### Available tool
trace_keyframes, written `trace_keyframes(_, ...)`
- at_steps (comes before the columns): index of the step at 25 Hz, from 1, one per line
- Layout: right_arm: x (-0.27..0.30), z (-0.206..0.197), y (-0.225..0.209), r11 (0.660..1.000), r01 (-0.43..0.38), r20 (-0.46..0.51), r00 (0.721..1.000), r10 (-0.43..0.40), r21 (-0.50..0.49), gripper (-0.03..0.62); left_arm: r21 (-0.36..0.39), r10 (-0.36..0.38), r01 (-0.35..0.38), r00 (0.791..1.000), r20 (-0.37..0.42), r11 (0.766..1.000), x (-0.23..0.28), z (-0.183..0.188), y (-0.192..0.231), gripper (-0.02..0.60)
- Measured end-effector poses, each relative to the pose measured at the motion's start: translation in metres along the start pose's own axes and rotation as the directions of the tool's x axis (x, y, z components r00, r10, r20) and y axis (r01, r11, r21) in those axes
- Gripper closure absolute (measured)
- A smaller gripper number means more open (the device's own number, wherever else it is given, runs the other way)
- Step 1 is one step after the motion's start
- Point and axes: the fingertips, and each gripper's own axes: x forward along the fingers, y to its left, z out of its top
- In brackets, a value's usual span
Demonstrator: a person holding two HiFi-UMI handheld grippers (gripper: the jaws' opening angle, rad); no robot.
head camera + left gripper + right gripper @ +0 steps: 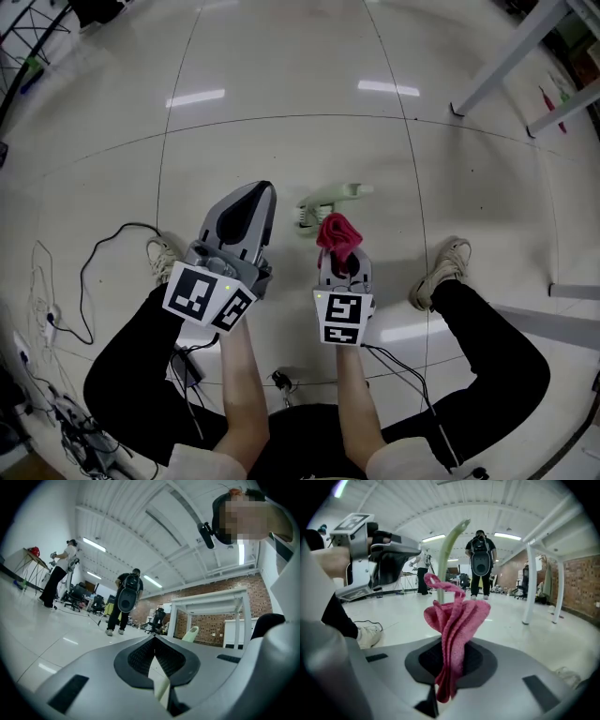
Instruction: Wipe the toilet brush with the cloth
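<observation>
**Clerk:** Entry one, edges and free room?

**Keeper:** Glossy cream floor (281,84), open across the whole upper half of the head view. White metal table legs (506,61) bound it at upper right. Thin black cables (94,272) trail down the left edge into the lower left corner. White sneakers (441,272) flank the two grippers, one on each side. Dark trouser legs close off the lower corners.

**Clerk:** Entry two, the brush?

**Keeper:** Pale green plastic toilet brush (330,200), centre of the head view, its length running left to right. It sits just above the right gripper and just right of the left gripper's tip, apart from that tip. In the right gripper view its slim handle (449,550) rises behind the cloth and tilts right. Contact with the cloth: cannot tell.

**Clerk:** Entry three, grippers?

**Keeper:** Left gripper (265,190), grey, jaws pressed together with nothing gripped, pointing toward the upper right. Right gripper (339,251), grey, jaws clamped on a crumpled pink-red cloth (337,234). The cloth bunches upward out of the pads, and its top lies just below the brush. In the right gripper view the left gripper shows at upper left, its tip aimed at the handle and short of it.
</observation>
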Motion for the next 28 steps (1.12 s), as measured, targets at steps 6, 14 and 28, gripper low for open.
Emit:
trace_keyframes(6, 0.046, -0.007, 0.060, 0.995, -0.099, -0.052, 0.994, 0.100, 0.008, 0.562, 0.005, 0.033, -0.033, 0.999, 0.017, 0.999, -0.014, 0.010, 0.017, 0.578)
trace_keyframes(14, 0.072, 0.013, 0.048, 0.997, 0.021, -0.066, 0.998, -0.016, 0.077, 0.562, -0.037, 0.061, -0.060, 0.998, 0.023, 0.997, -0.027, 0.004, 0.032, 0.578)
trace_keyframes(28, -0.005, 0.180, 0.016, 0.972, -0.052, 0.253, 0.967, -0.008, 0.228, 0.562, -0.089, 0.062, -0.055, 0.994, 0.086, 0.995, -0.020, 0.039, 0.024, 0.578)
